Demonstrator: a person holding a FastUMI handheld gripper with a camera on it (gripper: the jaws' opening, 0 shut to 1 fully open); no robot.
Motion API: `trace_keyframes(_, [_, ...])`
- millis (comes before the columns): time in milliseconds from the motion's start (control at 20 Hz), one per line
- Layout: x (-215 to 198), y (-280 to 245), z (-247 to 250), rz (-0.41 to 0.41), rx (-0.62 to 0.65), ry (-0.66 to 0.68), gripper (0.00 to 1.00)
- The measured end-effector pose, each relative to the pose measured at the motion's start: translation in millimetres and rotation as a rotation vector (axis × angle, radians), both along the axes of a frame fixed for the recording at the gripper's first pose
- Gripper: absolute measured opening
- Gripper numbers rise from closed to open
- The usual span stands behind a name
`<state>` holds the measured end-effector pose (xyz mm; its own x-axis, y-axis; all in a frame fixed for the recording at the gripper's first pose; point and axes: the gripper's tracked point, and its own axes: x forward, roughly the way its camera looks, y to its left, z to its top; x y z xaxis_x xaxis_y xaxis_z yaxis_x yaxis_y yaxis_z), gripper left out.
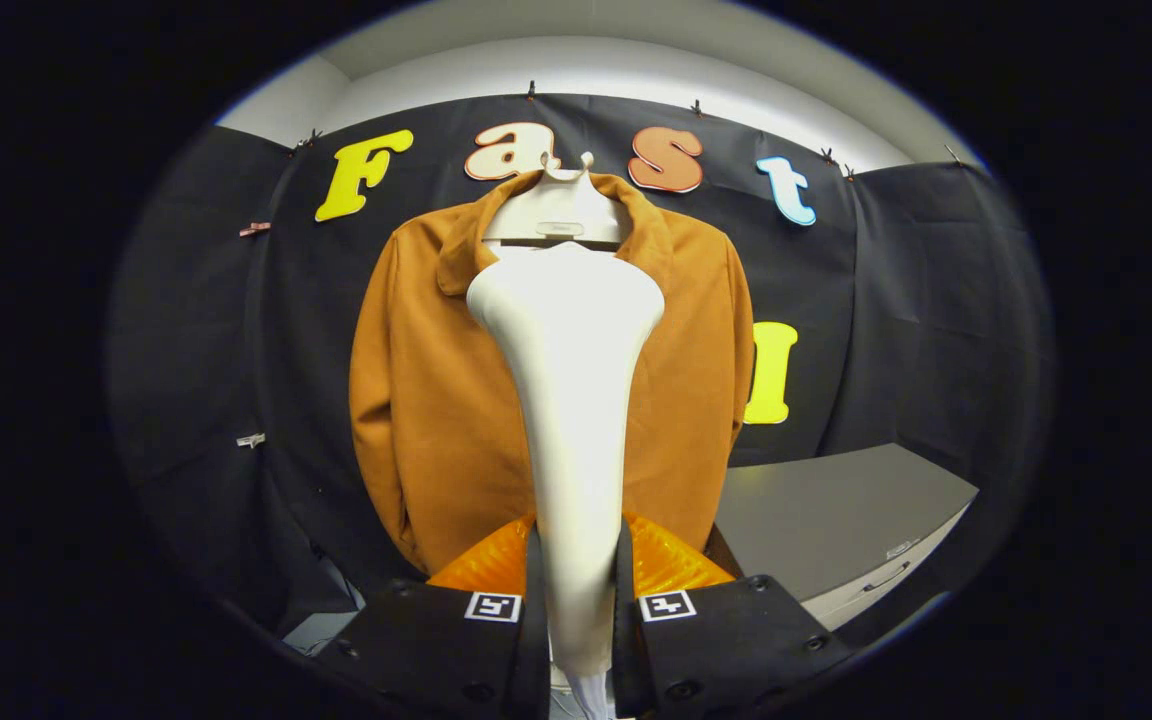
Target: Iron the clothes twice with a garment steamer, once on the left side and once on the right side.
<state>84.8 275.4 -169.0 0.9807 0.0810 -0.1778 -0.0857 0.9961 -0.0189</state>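
Gripper (pixel 576 600) fingers clamp the white garment steamer (pixel 572 400) handle from both sides; its smooth, wide head points up at the collar. Just beyond hangs an orange-brown jacket (pixel 436 400) on a white hanger (pixel 556 215). Grey cabinet (pixel 836 515) sits right. No readable labels.

One jacket (pixel 436 400), one steamer (pixel 571 400), one hanger (pixel 556 215), one cabinet (pixel 836 520)
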Motion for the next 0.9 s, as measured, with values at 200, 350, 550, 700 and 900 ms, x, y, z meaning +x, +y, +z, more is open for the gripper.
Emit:
trace_keyframes(200, [20, 28, -4, 0.007, -0.013, 0.000, 0.28])
trace_keyframes(350, [34, 48, -14, 0.008, -0.038, -0.003, 0.28])
trace_keyframes(550, [57, 66, -38, 0.007, -0.078, 0.007, 0.28])
trace_keyframes(700, [70, 67, -64, -0.018, -0.102, 0.043, 0.28])
trace_keyframes(900, [76, 64, -103, -0.031, -0.110, 0.100, 0.28])
